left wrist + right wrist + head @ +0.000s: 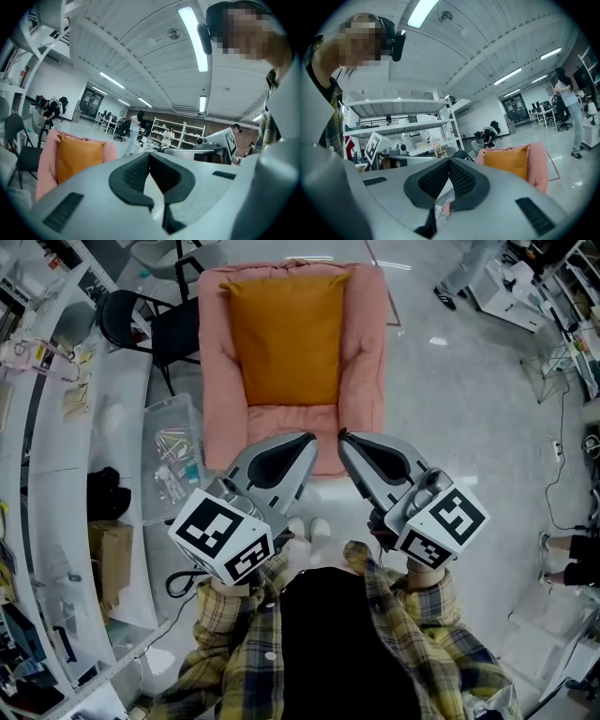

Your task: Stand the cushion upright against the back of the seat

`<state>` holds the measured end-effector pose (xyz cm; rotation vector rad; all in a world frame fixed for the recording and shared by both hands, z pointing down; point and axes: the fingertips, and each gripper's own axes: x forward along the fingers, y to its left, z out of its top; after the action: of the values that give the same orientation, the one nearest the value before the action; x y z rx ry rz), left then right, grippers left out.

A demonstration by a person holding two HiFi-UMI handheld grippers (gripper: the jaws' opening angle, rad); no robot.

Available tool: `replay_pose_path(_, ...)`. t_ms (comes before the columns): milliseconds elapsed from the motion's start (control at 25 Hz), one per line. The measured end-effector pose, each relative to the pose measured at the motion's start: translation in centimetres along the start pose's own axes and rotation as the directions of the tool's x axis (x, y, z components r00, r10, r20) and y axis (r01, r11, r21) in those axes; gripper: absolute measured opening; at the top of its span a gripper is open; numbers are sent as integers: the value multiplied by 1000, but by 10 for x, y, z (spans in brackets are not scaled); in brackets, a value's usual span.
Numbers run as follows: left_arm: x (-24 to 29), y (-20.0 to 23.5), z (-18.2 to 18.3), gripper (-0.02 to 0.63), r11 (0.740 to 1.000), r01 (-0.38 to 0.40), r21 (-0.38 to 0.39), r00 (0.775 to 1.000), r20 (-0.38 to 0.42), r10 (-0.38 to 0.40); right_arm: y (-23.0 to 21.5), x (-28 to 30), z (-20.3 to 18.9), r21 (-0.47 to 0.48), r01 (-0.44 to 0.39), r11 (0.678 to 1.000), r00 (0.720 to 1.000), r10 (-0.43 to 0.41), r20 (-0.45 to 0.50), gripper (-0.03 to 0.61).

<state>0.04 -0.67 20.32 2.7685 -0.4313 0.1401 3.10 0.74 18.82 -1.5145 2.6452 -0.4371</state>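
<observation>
An orange cushion (284, 338) stands upright against the back of a pink armchair (367, 362) at the top of the head view. It also shows as the cushion (75, 157) at the left of the left gripper view and the cushion (507, 162) at the right of the right gripper view. My left gripper (312, 436) and right gripper (341, 434) hover side by side above the seat's front edge, short of the cushion, tips almost meeting. Both are shut with nothing between their jaws.
A black folding chair (150, 329) stands left of the armchair, with a clear plastic bin (173, 460) on the floor below it. White shelving (47, 474) runs down the left side. Cables and equipment (562, 362) lie at the right. People stand far off in the room.
</observation>
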Motion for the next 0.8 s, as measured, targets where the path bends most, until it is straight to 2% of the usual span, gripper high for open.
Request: replay_pose_path(800,-9,0,2,6,999,32,-14,999,18,-32,16,4,-2,9,-20,1000,1000,20,-2,18)
